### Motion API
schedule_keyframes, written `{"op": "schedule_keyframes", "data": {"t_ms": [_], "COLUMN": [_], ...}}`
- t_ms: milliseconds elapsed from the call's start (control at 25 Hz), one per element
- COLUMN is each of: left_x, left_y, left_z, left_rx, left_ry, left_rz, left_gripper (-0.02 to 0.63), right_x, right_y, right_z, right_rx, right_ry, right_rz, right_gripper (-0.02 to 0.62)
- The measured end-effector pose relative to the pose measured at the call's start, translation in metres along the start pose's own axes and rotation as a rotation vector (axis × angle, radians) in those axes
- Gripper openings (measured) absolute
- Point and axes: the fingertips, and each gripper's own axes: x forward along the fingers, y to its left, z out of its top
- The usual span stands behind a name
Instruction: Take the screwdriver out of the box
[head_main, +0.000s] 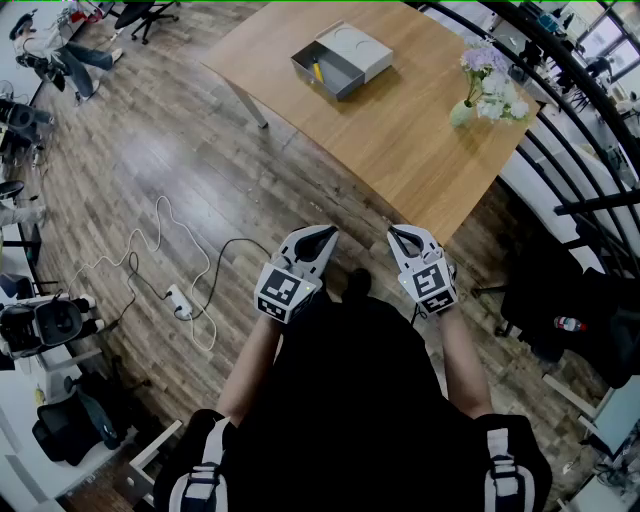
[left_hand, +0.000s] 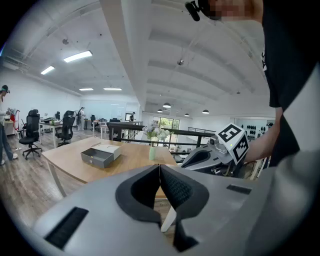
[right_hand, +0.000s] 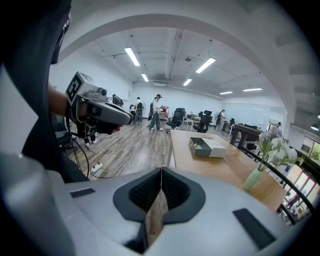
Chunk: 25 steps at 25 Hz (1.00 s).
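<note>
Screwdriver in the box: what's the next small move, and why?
Probably step toward the table and reach out toward the box. The left claw and right claw are both shut, empty and held near the body, while the open box with the yellow screwdriver sits at the table's far side.

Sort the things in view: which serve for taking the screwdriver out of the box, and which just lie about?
For the job: screwdriver, box, left gripper, right gripper.
Lying about: vase of flowers, power strip, cable.
</note>
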Motion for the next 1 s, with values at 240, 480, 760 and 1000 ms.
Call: {"op": "schedule_keyframes", "data": {"t_ms": [240, 480, 760, 1000], "left_x": [-0.01, -0.016, -0.019, -0.02], "left_y": [-0.011, -0.013, -0.007, 0.0], "left_z": [-0.012, -0.011, -0.01, -0.002], "left_rx": [-0.005, 0.006, 0.019, 0.03], "left_ry": [0.017, 0.017, 0.018, 0.005], "left_rz": [0.011, 0.02, 0.022, 0.032], "left_gripper": [0.021, 0.021, 0.021, 0.021], "right_x": [-0.005, -0.006, -0.001, 0.002], "right_y": [0.011, 0.017, 0.025, 0.029], "right_z": [-0.007, -0.008, -0.004, -0.007], "right_rx": [-0.003, 0.02, 0.001, -0.005], "right_ry": [-0.004, -0.025, -0.043, -0.028], "right_rz": [0.014, 0.016, 0.03, 0.034], "right_gripper": [0.026, 0.026, 0.026, 0.026]}}
